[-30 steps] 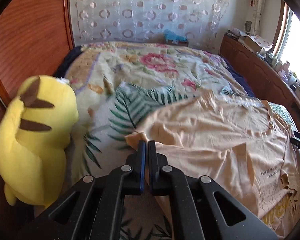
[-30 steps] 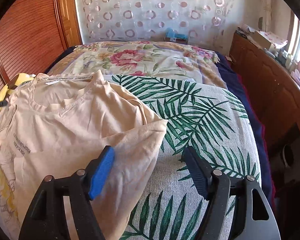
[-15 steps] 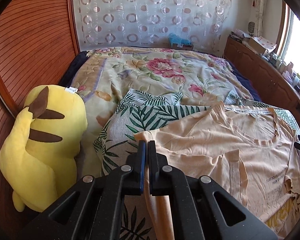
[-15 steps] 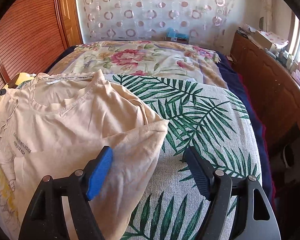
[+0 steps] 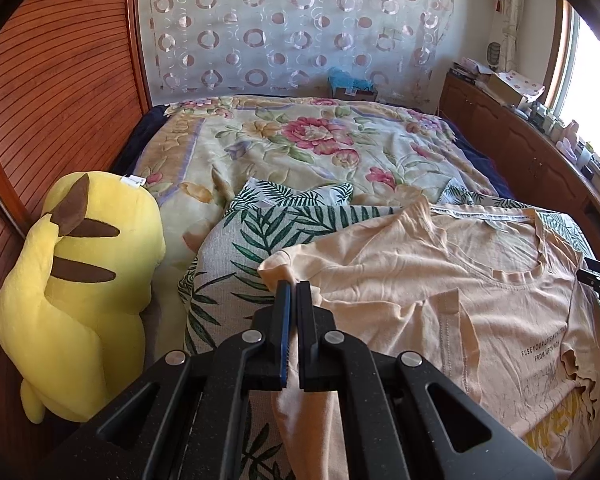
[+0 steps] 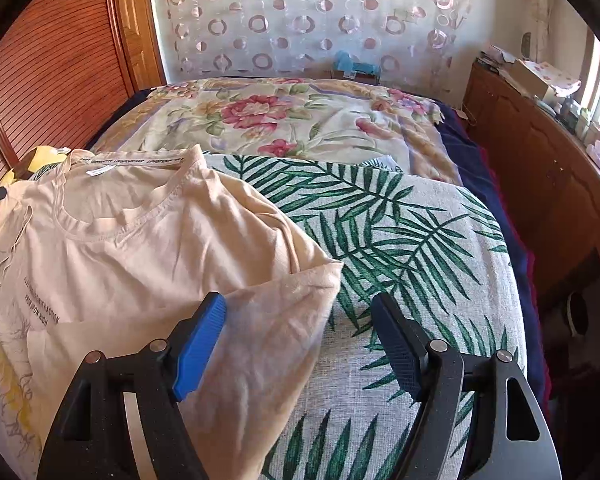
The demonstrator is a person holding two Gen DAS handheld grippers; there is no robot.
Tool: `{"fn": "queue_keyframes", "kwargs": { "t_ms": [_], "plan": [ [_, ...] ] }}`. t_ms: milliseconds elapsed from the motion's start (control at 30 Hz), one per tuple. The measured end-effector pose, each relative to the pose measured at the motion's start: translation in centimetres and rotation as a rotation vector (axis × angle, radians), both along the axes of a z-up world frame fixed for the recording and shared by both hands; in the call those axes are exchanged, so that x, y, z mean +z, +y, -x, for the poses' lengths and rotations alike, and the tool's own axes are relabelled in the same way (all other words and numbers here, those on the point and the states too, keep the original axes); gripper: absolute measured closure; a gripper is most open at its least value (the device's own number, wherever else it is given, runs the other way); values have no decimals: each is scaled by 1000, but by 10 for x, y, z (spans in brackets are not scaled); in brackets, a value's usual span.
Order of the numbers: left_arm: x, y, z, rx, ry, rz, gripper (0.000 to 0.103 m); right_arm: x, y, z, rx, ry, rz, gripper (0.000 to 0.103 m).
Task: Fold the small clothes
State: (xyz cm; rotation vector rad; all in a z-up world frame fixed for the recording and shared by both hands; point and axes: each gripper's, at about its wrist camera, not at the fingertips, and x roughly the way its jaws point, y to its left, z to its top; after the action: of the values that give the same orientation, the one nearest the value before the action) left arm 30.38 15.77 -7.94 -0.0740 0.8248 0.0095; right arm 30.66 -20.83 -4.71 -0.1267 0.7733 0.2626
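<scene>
Lying chest-up on a leaf-print cover (image 6: 412,240) at the near end of the bed, the peach T-shirt (image 5: 440,280) has its neckline toward twelve o'clock in the right wrist view and its printed text toward seven o'clock. The left gripper (image 5: 294,300) is clenched on the shirt's left sleeve edge, with cloth trailing down between the closed jaws. The right gripper (image 6: 296,312) is released, its jaws spread wide above the shirt's right side, where the sleeve already looks turned in; nothing sits between the blue pads (image 6: 198,344).

The step in hand seems to be bringing the left side over the chest. To do it well, carry the pinched sleeve low and level toward three o'clock in the left wrist view, keep the fold line straight from shoulder to hem, and let go only once the cloth lies flat. The right gripper could press the middle of the shirt to stop it sliding on the cover.

At nine o'clock from the left gripper a yellow plush toy (image 5: 76,280) sits near the cover's edge against a wooden panel (image 5: 60,80), so room there is tight. A floral blanket (image 5: 300,140) fills the far half of the bed at twelve o'clock. At three o'clock from the right gripper the cover ends beside a wooden cabinet (image 6: 540,168).
</scene>
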Motion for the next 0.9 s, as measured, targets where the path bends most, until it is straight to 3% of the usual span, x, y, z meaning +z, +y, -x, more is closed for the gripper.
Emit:
{"fn": "queue_keyframes", "kwargs": {
  "t_ms": [67,133,200,300,600,767,900],
  "plan": [
    [4,-3,2,-9,-10,7,100,1,3,2,25,-5,-1,47],
    [9,-7,6,-19,-25,16,100,2,8,5,59,-6,0,77],
    [17,-12,12,-28,-47,27,100,3,13,6,97,1,-5,96],
    [32,-20,24,-45,-89,37,100,5,18,9,91,-23,21,97],
    [82,-30,84,-76,-226,63,100,54,8,60,74,-196,-65,97],
    [88,-30,129,-73,-269,62,100,66,-2,104,61,-248,-92,97],
    [80,-27,165,-64,-286,63,100,59,-6,139,70,-274,-95,97]
  ]
}}
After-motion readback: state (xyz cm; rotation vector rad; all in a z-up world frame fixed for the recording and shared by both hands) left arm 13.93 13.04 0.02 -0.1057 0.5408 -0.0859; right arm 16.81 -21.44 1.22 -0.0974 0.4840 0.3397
